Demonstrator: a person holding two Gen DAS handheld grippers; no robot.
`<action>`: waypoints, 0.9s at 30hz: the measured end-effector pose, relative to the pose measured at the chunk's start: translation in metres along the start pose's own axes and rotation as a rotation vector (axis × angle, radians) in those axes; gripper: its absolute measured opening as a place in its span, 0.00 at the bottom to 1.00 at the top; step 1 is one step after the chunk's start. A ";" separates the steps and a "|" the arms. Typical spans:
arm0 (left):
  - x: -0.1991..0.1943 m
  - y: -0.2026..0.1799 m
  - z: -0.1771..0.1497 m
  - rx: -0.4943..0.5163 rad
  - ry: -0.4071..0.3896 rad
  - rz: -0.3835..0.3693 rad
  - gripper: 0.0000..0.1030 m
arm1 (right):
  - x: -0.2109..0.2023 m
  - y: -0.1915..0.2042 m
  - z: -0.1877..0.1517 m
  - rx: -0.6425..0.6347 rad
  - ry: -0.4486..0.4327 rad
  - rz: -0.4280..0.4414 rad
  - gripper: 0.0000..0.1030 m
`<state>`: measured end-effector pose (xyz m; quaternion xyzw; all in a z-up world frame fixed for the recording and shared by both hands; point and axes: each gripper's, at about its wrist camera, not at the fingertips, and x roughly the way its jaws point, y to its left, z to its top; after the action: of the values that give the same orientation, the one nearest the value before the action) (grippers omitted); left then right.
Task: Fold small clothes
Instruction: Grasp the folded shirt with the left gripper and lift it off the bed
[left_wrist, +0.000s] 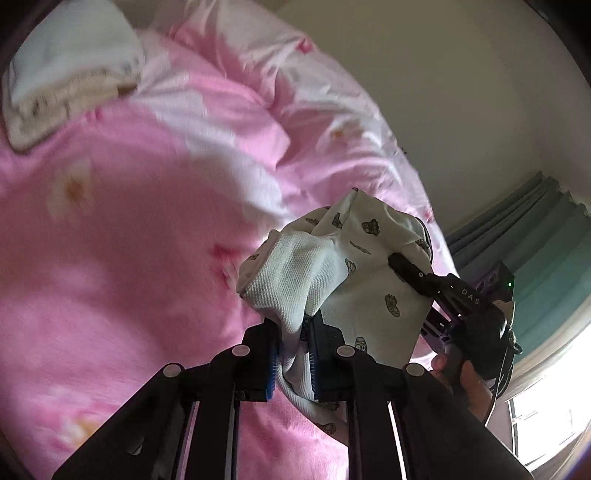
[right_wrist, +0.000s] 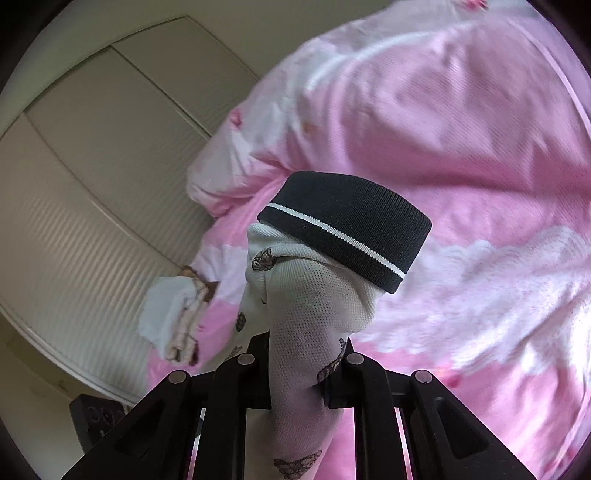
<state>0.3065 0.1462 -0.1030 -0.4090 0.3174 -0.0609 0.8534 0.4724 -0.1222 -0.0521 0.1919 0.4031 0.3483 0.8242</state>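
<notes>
The left gripper (left_wrist: 291, 354), at the bottom centre of the left view, is clamping its blue-padded fingers (left_wrist: 271, 363) on a white printed garment (left_wrist: 354, 266). The cloth is bunching upward toward the centre, lifted off the pink duvet (left_wrist: 122, 229). At centre right, the right gripper (left_wrist: 397, 262) is pinching the same garment's other side. In the right view, its fingers are closing on the mesh fabric at bottom centre, and the dark waistband (right_wrist: 347, 229) is hanging at mid-frame. A folded pile (right_wrist: 173, 321) is lying at the left.
</notes>
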 end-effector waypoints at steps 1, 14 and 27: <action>-0.010 0.001 0.007 0.004 -0.009 -0.001 0.15 | 0.002 0.012 0.001 -0.006 -0.003 0.003 0.16; -0.134 0.070 0.123 0.015 -0.177 0.055 0.15 | 0.107 0.184 0.026 -0.117 0.006 0.156 0.16; -0.183 0.176 0.240 0.002 -0.312 0.237 0.15 | 0.285 0.289 0.038 -0.117 0.095 0.299 0.16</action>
<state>0.2763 0.4865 -0.0315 -0.3723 0.2273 0.1037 0.8939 0.5049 0.2816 -0.0078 0.1847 0.3877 0.4985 0.7530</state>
